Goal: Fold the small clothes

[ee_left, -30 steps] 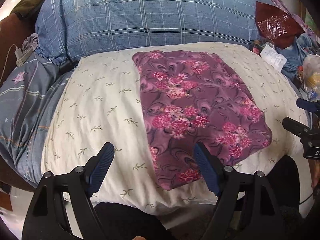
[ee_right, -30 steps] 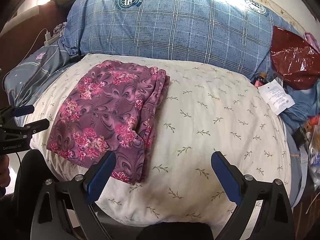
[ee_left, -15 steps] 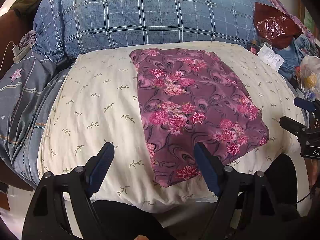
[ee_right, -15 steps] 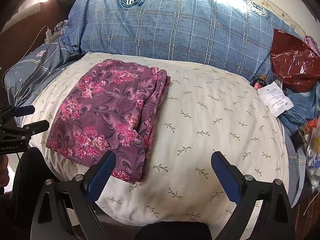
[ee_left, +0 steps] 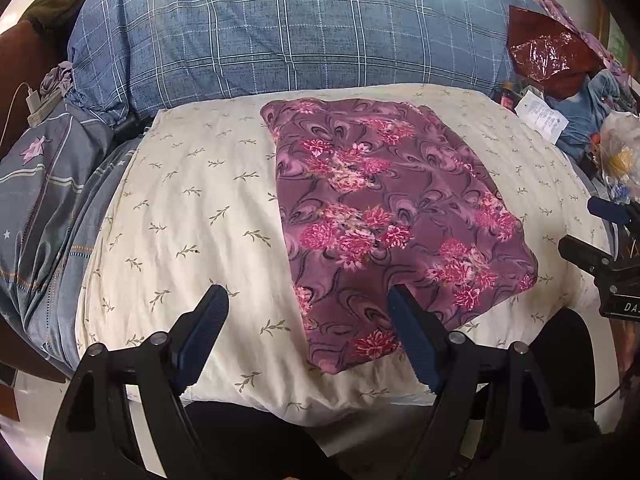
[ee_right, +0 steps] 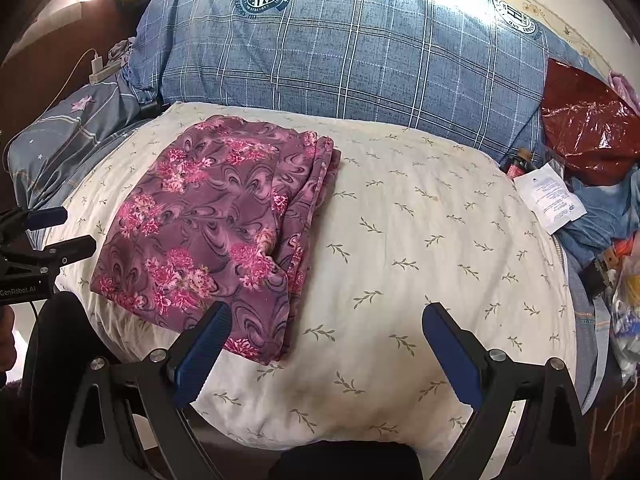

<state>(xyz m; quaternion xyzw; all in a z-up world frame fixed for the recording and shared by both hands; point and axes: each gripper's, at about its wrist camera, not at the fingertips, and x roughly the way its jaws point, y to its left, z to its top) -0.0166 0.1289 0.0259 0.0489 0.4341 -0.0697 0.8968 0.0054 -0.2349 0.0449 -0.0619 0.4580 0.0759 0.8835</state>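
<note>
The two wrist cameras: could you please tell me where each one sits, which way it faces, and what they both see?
Left wrist view: sits on the left tongs, looking down and forward over the cream pillow at the folded purple flowered cloth; the right tongs show at the right edge.
Right wrist view: sits on the right tongs, facing the same pillow, the cloth to its left; the left tongs show at the left edge.
Shared: pillow, cloth, blue checked bedding, red bag; both tongs open and empty.
</note>
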